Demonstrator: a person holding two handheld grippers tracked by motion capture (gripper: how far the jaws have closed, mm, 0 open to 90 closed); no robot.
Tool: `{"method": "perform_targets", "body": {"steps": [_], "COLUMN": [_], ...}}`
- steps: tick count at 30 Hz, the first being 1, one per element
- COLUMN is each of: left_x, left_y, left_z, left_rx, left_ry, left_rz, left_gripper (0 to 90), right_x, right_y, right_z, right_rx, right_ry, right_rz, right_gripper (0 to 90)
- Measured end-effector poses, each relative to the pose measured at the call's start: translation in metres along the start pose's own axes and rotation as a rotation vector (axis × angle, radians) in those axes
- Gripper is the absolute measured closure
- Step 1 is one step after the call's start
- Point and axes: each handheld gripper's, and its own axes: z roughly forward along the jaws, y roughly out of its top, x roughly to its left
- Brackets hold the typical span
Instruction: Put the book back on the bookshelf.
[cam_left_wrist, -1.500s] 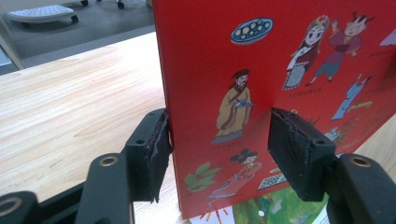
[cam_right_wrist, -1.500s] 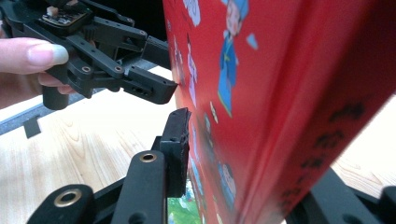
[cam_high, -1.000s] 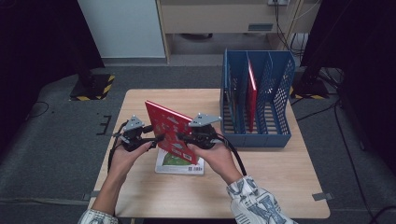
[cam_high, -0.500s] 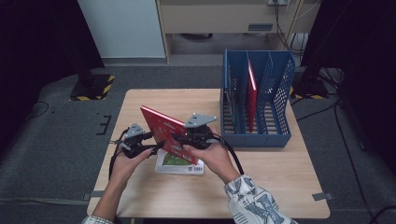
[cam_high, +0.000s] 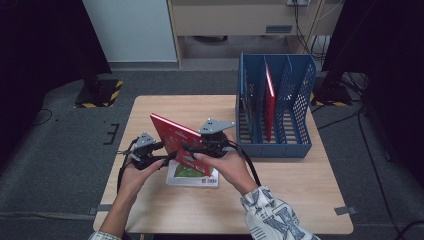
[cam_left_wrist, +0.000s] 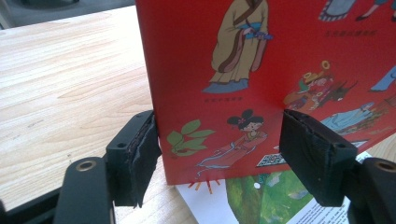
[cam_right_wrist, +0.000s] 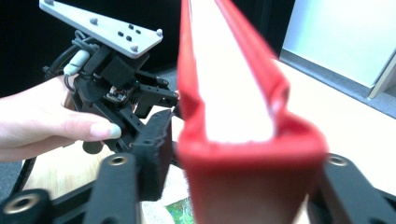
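A red picture book (cam_high: 177, 142) is held off the table, tilted with its top edge toward the far left. My right gripper (cam_high: 189, 148) is shut on its near right edge; in the right gripper view the book's red edge (cam_right_wrist: 233, 93) sits between the jaws of that gripper (cam_right_wrist: 243, 163). My left gripper (cam_high: 167, 156) is open at the book's lower left. The left gripper view has the illustrated cover (cam_left_wrist: 261, 70) facing that gripper (cam_left_wrist: 224, 158), whose left pad is at the cover's side edge. A green and white book (cam_high: 192, 175) lies flat underneath.
A blue file rack (cam_high: 275, 145) stands on the right of the wooden table (cam_high: 300, 200), with a red book (cam_high: 270, 100) upright in one slot and another thin book beside it. The person's forearms come in from the front edge. Dark floor surrounds the table.
The red book has leaned a little more to the left and its top corner has dropped slightly. My left gripper has dipped a little with it. The right gripper keeps its hold.
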Motion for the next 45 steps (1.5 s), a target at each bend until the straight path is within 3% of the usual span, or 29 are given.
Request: {"method": "perform_targets", "body": {"steps": [6,18,35,45], "left_x": [0.000,0.001,0.002,0.007], "left_y": [0.000,0.002,0.002,-0.009], "left_z": [0.000,0.000,0.001,-0.001], "left_rx": [0.001,0.007,0.001,0.008], "left_ry": [0.000,-0.006,-0.014,0.005], "left_rz": [-0.001,-0.006,-0.020,-0.039], "left_gripper": [28.6,28.6,28.5,22.8], "right_x": [-0.001,0.002,-0.001,-0.002], "right_y": [0.007,0.015,0.013,0.014], "right_z": [-0.003,0.001,0.005,0.004], "right_rx": [-0.014,-0.036,-0.048,-0.047], "right_ry": [0.001,0.009,0.008,-0.007], "right_rz": [-0.005,-0.016,-0.014,-0.022], "right_gripper": [58.3,72.2,76.6,78.7]}}
